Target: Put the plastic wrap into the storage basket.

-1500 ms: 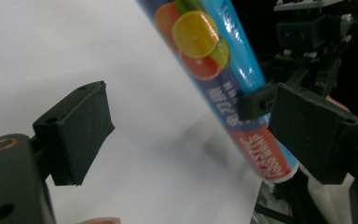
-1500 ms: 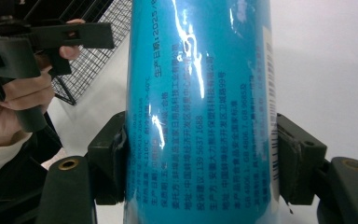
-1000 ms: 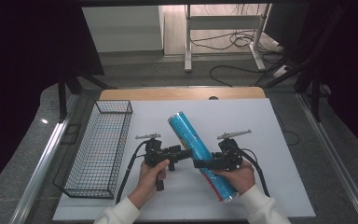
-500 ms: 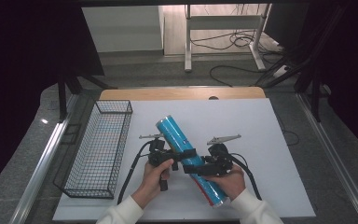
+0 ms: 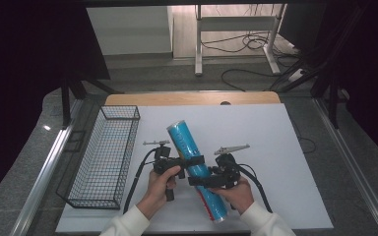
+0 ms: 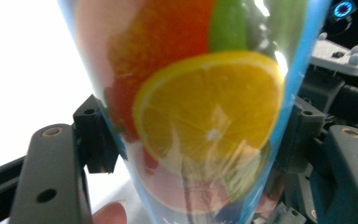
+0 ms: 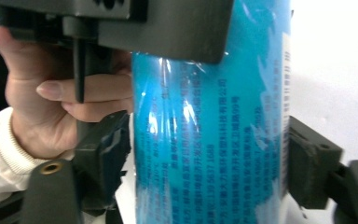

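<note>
Grippers, left (image 5: 189, 161) and right (image 5: 200, 180), both clamp our tall blue foil-wrapped cylindrical tube (image 5: 195, 169) right of the black wire basket (image 5: 104, 156) (tube likely bound there, not yet in).

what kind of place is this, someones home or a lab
Most likely a lab or recording workspace, not a home: a white-topped table ringed by dark curtains, loose cables on the floor behind, and a person's hand working a hand-held gripper.

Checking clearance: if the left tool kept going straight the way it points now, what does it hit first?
The left tool points across at the blue cylindrical tube wrapped in clear film, already between its jaws. Beyond the tube in that line sits the right tool; depth there is unclear.
</note>
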The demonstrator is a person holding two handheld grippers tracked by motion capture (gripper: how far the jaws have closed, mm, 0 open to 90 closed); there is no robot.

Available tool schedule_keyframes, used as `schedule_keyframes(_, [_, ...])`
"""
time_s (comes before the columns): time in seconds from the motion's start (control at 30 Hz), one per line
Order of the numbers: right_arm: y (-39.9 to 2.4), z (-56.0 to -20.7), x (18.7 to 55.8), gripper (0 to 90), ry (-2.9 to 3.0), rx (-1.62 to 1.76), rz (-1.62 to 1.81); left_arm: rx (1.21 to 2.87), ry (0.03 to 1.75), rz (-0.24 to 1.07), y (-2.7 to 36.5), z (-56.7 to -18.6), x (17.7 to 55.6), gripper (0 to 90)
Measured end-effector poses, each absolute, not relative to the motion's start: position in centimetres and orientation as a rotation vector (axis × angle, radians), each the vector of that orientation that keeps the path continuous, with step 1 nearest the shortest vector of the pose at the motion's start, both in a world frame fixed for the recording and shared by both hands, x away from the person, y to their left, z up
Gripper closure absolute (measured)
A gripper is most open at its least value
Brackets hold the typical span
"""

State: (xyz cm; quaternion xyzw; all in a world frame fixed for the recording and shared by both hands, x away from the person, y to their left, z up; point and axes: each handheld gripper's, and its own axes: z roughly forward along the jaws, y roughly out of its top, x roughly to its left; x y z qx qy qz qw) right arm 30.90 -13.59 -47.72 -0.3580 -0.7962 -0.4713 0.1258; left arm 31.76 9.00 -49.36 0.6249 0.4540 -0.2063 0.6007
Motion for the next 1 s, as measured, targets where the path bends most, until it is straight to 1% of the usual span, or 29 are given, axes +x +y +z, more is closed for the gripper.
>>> schedule_keyframes(0.17, [-13.9,-47.2,30.9,17.6,-2.247,-1.03,-1.408,1.447,1.026,-0.475,9.4,-48.9,31.5,31.7])
schedule_keyframes(0.33, [-14.6,-46.4,30.9,17.1,-2.199,-1.016,-1.47,1.413,1.023,-0.488,10.2,-48.4,31.6,31.8])
schedule_keyframes(0.6, [-18.7,-44.4,31.3,16.3,-2.195,-1.06,-1.623,1.381,1.036,-0.453,12.3,-47.7,31.6,31.9])
schedule_keyframes(0.83, [-22.0,-45.1,31.8,14.8,-2.292,-1.142,-1.59,1.37,1.041,-0.441,13.4,-47.2,31.5,32.0])
schedule_keyframes(1.0, [-23.4,-45.7,32.2,14.8,-2.288,-1.201,-1.576,1.376,1.024,-0.426,13.9,-46.3,31.4,32.0])
